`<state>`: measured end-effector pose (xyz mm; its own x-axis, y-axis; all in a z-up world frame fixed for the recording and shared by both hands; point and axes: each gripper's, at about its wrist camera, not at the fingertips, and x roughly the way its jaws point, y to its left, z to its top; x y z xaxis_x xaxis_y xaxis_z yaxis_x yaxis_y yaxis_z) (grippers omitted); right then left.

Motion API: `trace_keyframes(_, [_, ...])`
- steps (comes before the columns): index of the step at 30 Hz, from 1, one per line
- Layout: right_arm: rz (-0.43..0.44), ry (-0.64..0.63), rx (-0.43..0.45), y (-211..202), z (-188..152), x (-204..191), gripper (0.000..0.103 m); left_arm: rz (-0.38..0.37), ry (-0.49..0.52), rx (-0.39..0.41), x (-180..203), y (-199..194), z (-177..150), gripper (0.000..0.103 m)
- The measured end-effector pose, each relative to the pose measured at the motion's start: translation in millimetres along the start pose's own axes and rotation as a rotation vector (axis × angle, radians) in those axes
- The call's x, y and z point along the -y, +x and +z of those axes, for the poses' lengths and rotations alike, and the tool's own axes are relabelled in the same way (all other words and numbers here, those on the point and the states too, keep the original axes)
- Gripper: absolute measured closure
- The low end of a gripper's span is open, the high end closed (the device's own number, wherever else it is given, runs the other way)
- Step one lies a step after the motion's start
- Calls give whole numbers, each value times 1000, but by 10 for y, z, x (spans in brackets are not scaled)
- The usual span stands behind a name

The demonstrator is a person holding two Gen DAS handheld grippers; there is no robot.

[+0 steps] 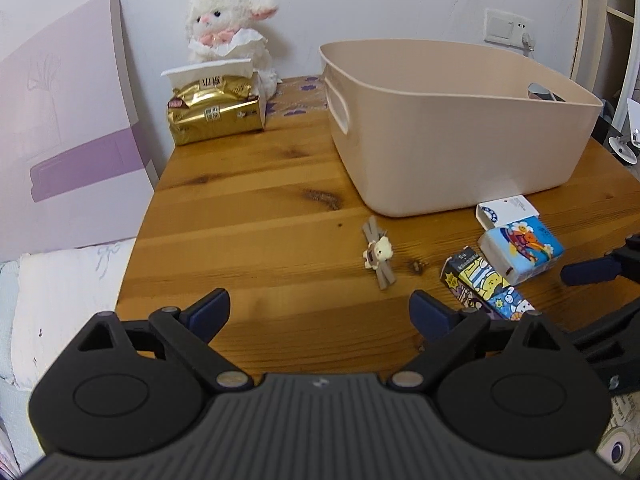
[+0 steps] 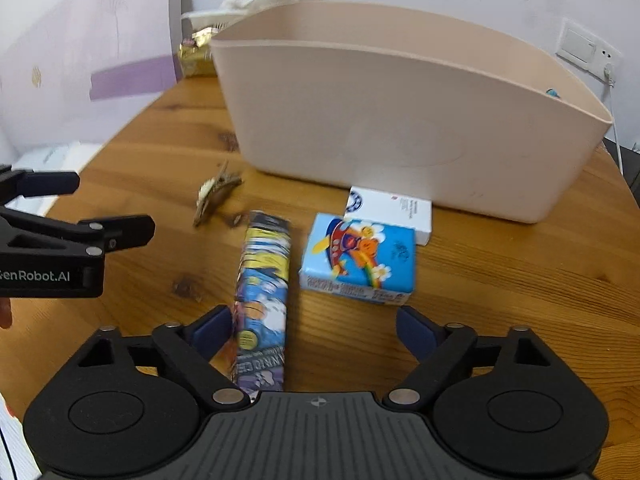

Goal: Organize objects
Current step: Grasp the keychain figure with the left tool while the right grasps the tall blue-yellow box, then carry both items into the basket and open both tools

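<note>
A beige plastic bin point(image 1: 460, 132) stands on the wooden table point(image 1: 248, 208); it also shows in the right wrist view point(image 2: 400, 120). In front of it lie a white card box point(image 2: 394, 210), a blue cartoon tissue pack point(image 2: 360, 260), a long cartoon-printed box point(image 2: 262, 292) and a small bear hair clip point(image 2: 214, 192). The same items show in the left wrist view: white box point(image 1: 506, 209), tissue pack point(image 1: 522, 248), long box point(image 1: 482, 284), clip point(image 1: 378, 254). My left gripper point(image 1: 320, 312) is open and empty above the table. My right gripper point(image 2: 314, 330) is open, low over the long box's near end.
A gold tissue package point(image 1: 216, 110) and a white plush lamb point(image 1: 228, 24) sit at the table's back left. A purple-and-white board point(image 1: 68, 136) leans at the left edge. A wall socket point(image 1: 508, 26) is behind the bin. A dark object point(image 1: 544, 92) lies inside the bin.
</note>
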<state>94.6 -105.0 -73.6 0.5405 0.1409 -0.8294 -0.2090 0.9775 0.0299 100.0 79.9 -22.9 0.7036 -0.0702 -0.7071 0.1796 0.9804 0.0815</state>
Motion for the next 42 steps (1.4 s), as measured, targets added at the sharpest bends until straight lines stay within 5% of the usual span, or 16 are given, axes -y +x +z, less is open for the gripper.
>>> trace_keyframes(14, [-14,-34,19,90,48,41,23,-31,-57,-24,113,460,133,8])
trace_keyframes(20, [-19,-17,30,74,52,77,38,-53,-52,-15,162,574,143,36])
trace_keyframes(22, [-15,-19,31,66,48,80,42,-69,-43,-1,165,558,147,56])
trace_keyframes(25, [-8,-28,33,35,47,60,63,-94,-37,-2,162,517,139,83])
trace_keyframes(27, [-11,-36,35,22,40,19,82,-104,-58,-6,138,498,123,90])
trace_keyframes(34, [37,-65,42,-55,43,-9,82,-96,-75,-4,100,407,46,92])
trace_keyframes(42, [26,-50,168,-442,263,94,82,-127,-69,73,120,52,71,91])
